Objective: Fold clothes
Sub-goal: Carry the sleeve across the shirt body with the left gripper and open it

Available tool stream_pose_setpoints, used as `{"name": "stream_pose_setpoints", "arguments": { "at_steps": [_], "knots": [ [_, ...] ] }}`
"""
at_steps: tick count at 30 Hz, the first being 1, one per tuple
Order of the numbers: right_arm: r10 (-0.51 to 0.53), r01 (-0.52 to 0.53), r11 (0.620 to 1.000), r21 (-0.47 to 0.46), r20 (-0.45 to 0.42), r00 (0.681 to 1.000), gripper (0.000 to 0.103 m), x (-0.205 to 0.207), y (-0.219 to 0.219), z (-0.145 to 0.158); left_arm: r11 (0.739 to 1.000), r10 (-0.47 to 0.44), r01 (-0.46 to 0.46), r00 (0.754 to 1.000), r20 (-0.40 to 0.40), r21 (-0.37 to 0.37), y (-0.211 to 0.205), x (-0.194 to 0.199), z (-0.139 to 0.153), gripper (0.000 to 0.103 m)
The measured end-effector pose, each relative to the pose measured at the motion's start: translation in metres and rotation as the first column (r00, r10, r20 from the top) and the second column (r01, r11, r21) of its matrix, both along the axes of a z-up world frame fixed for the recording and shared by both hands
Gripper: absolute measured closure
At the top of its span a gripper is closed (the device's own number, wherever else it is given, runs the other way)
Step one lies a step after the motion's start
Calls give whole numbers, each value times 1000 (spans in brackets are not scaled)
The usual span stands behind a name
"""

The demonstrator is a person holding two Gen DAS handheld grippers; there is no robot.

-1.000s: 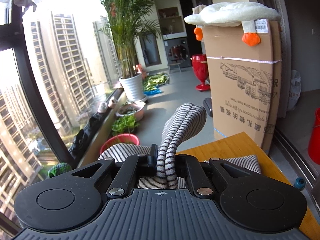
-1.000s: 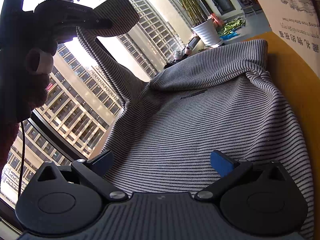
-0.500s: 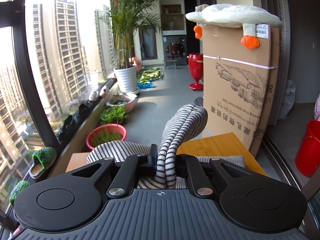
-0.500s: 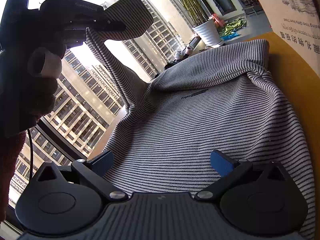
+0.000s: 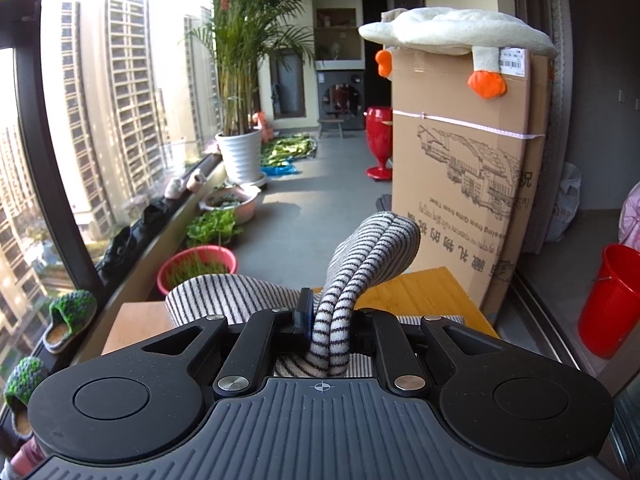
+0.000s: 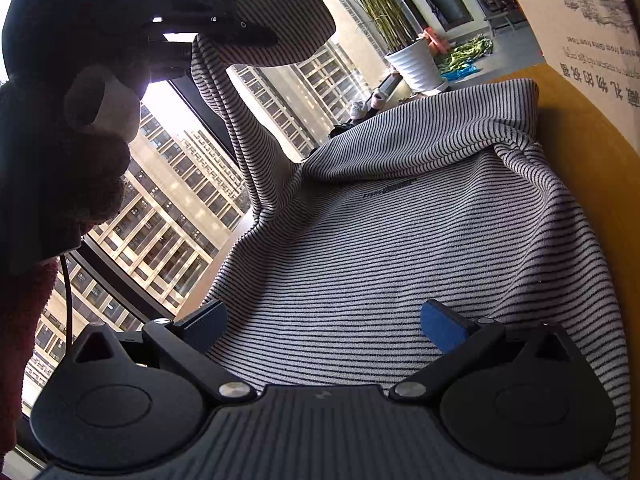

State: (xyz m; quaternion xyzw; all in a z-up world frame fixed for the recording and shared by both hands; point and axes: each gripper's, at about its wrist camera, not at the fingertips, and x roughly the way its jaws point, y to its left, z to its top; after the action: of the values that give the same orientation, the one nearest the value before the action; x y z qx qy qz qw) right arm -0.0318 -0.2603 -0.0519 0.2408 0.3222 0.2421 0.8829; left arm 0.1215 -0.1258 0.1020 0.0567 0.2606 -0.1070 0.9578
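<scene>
A grey shirt with thin black stripes (image 6: pixel 400 264) lies spread on a wooden table (image 6: pixel 592 168). My left gripper (image 5: pixel 330 320) is shut on the shirt's sleeve (image 5: pixel 372 248), whose cuff sticks up past the fingers. In the right wrist view the left gripper (image 6: pixel 224 36) holds that sleeve (image 6: pixel 240 136) raised high above the table at the left. My right gripper (image 6: pixel 324 320) is open, low over the shirt's body, its blue pads (image 6: pixel 440 324) apart with nothing between them.
A tall cardboard box (image 5: pixel 464 184) with a plush toy (image 5: pixel 452 36) on top stands just beyond the table's far right corner. A window wall (image 5: pixel 40 160) runs along the left. Plant pots (image 5: pixel 198 266) and a red bucket (image 5: pixel 608 300) stand on the floor.
My left gripper has carried the raised sleeve to the right, over the shirt's body, and turned to face further right. The right gripper has stayed still and open.
</scene>
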Motion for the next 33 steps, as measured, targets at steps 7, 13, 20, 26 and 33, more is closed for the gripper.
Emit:
{"name": "stream_pose_setpoints", "arguments": {
  "at_steps": [7, 13, 20, 26, 33],
  "knots": [
    [1, -1, 1000, -1, 0, 1000, 0, 0, 0, 0, 1000, 2, -2, 1000, -1, 12, 1, 1, -1, 91],
    [2, -2, 1000, -3, 1, 1000, 0, 0, 0, 0, 1000, -7, 6, 1000, 1, 27, -7, 0, 2, 91],
    [3, -3, 1000, -6, 1, 1000, 0, -2, 0, 0, 998, -42, 41, 999, 1, 41, -25, -1, 3, 90],
    [4, -4, 1000, -11, 2, 1000, 0, -3, 0, 0, 997, -63, 63, 998, -11, 51, -36, 0, 0, 90],
    [5, -5, 1000, -13, 4, 1000, 0, -4, -1, 0, 995, -77, 79, 996, -37, 65, -49, 6, -6, 88]
  ]
}}
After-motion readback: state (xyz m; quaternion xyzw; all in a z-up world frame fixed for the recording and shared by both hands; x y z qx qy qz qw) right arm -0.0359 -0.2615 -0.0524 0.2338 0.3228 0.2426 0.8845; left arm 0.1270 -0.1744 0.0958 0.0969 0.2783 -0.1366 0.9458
